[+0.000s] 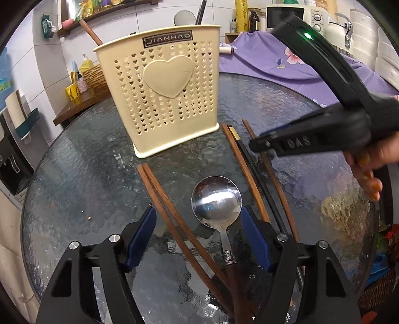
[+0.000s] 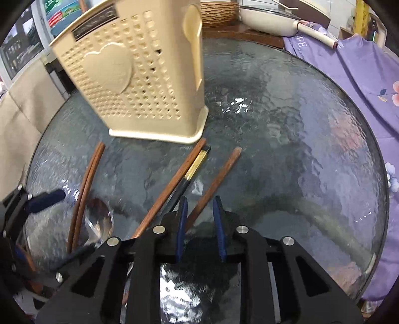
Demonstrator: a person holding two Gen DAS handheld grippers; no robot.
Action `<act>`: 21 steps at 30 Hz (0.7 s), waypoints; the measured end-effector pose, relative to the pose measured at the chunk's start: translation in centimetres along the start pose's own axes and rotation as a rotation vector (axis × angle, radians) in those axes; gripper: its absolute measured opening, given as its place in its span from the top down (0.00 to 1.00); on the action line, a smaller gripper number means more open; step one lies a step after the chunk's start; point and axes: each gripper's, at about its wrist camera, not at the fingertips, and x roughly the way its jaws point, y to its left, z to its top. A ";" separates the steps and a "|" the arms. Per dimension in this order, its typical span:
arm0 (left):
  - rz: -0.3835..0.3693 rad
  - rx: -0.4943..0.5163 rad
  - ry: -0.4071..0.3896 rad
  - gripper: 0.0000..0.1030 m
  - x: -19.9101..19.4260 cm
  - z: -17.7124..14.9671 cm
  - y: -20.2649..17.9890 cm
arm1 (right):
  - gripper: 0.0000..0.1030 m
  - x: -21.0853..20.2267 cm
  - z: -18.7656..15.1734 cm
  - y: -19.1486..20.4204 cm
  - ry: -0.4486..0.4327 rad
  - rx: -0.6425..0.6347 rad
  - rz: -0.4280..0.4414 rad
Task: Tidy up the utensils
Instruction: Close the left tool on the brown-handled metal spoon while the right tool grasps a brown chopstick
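Observation:
A cream perforated utensil holder [image 1: 163, 97] with a heart stands on the round glass table [image 1: 74, 162]; it also shows in the right wrist view [image 2: 139, 82]. A steel spoon [image 1: 216, 199] with a wooden handle lies between my open left gripper's [image 1: 198, 236] fingers. A pair of brown chopsticks [image 1: 169, 206] lies left of it. More chopsticks, brown [image 2: 172, 184] and black with a gold band [image 2: 194, 167], lie to the right. My right gripper [image 2: 200, 211] hovers with a narrow gap around a single brown chopstick [image 2: 219, 174], not clamping it.
A purple floral cloth [image 2: 361, 82] covers the right side beyond the table. A white pan [image 2: 269, 22] and a wicker basket [image 1: 96, 74] sit on a counter behind. A microwave [image 1: 286, 15] stands at the back.

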 end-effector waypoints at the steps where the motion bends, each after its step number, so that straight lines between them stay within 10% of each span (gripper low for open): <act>1: -0.003 0.002 0.003 0.33 0.1 0.0 0.0 | 0.79 0.2 0.3 0.0 0.002 0.002 -0.002; 21: -0.009 0.024 0.062 0.49 2.4 1.9 -1.3 | 0.87 2.0 3.7 -0.6 0.021 0.013 -0.020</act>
